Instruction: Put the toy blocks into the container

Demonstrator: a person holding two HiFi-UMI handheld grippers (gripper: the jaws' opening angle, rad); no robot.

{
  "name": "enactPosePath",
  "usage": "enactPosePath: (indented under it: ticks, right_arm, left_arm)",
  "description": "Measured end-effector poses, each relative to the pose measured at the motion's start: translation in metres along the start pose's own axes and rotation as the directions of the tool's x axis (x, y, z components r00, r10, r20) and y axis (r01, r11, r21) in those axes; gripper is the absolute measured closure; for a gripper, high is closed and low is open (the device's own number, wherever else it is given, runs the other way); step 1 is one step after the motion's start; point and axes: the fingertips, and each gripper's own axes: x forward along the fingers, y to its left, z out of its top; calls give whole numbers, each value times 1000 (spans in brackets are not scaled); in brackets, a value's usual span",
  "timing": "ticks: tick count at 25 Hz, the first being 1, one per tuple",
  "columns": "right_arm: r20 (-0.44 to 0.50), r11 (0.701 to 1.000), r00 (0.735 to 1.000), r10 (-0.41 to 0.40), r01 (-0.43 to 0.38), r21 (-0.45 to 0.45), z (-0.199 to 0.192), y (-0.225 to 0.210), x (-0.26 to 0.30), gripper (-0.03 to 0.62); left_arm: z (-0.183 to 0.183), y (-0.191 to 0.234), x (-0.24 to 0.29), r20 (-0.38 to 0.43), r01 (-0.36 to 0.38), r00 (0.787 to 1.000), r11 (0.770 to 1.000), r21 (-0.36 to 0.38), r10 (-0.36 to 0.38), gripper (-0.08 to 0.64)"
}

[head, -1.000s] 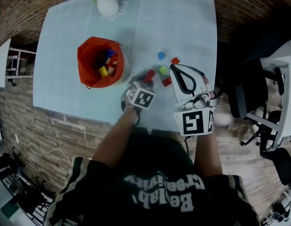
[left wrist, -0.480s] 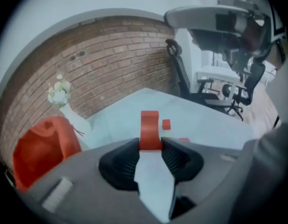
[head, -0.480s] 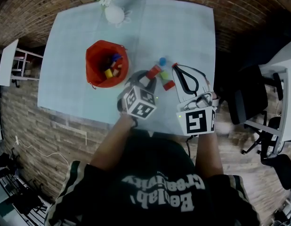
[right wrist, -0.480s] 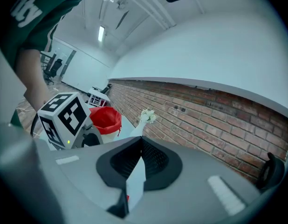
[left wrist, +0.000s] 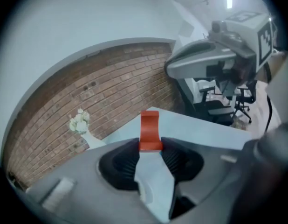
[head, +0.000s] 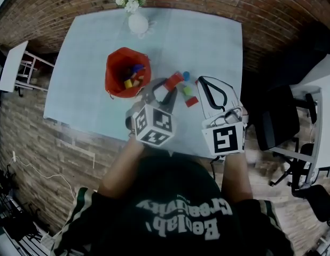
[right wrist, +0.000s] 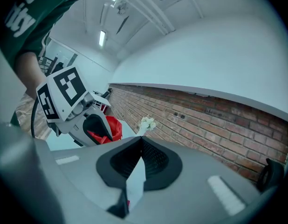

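Red fabric bucket [head: 116, 64] upright on pale blue table [head: 79, 79]. Inside it: yellow block [head: 128, 84], blue block [head: 137, 68], some red pieces. Left gripper [left wrist: 150, 146] pinches red arch block [left wrist: 149, 125] by its lower end, just right of the bucket's rim, not over it. Right gripper [right wrist: 141, 144]: jaws pressed together, nothing between. Loose on table near both grippers: blue round block [head: 186, 75], green block [head: 187, 90], red block [head: 191, 101].

I record the table [head: 85, 63] as smooth, matt; the red container [head: 114, 76] on it looks cloth; the brick wall [head: 197, 1] behind it, rough.
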Motion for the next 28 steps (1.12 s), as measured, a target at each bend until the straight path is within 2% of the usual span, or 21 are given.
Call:
enactPosePath:
  ticks: [5,9,13,21,28]
  right_arm:
    - [37,1000,999,6,-6,-24,15,4,-8,586]
    - [60,999,998,7,-4,-50,23,8,-13,586]
    - [54,999,998,17,-15,-36,19,12,-11,586]
    - [58,999,998,28,-26,-42,38,18,11,586]
    - [75,997,995,72,-69,-39,62,33,60,586]
  left_arm:
    - [21,5,-28,78,-50,996,998,35,47,413]
    - [40,10,-54,161,-98,983,994,54,88,413]
    - [62,16,-71,219,-119,970,992,53,105,413]
    - [51,38,-71,217,-116,971,992,43,104,413]
    - [28,86,-76,185,-133,974,991,22,126,413]
